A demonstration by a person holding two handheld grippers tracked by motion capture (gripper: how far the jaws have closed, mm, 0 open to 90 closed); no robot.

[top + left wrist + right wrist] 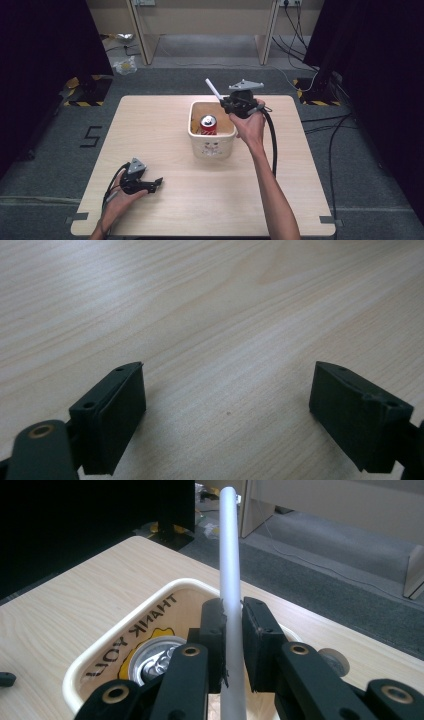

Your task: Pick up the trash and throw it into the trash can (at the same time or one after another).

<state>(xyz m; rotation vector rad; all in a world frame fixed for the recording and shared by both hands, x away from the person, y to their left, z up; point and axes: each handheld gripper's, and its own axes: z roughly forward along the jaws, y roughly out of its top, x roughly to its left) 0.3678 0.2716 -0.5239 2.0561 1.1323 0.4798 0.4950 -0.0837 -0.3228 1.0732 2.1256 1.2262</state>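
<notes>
The right gripper's [231,645] fingers [212,630] clamp a white straw [229,555], held above the tub [212,145] at frame centre where the can [208,124] stands. Picking up looks done; putting the straw into the can remains. The left gripper [227,412] rests wide and empty at lower left.

Recording lab or test studio. Pale wooden tabletop [165,205] on grey carpet [60,150]; black curtains [45,40] at both sides; yellow-black hazard tape [82,103] at stand feet; cables [295,30] trailing over the floor; tape numeral [91,136] on the carpet; plain beige desk [205,20] behind.
</notes>
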